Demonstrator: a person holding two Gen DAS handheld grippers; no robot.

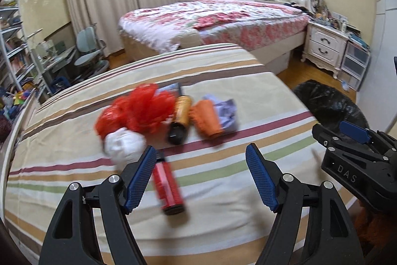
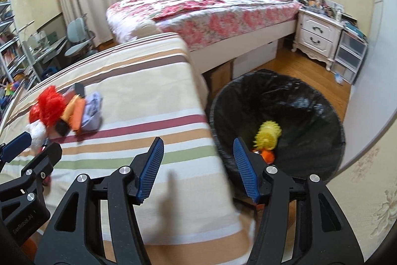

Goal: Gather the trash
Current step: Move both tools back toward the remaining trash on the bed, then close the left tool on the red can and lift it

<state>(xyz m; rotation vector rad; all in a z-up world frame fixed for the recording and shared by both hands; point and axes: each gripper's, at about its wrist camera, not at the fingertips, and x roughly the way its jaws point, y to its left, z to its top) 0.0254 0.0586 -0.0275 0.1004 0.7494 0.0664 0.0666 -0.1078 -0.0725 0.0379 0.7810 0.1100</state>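
Left wrist view – striped cloth [image 1: 211, 66], bed [image 1: 223, 16] behind; both grippers' fingers apart, empty.

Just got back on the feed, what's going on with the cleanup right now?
A person holds a gripper in each hand over the striped table. Both the left gripper and right gripper are open and empty. A yellow spiky item already lies in the black-lined bin beside the table. Still on the cloth: a red mesh bundle, white wad, red can, orange-black bottle, orange item and purple wrapper.
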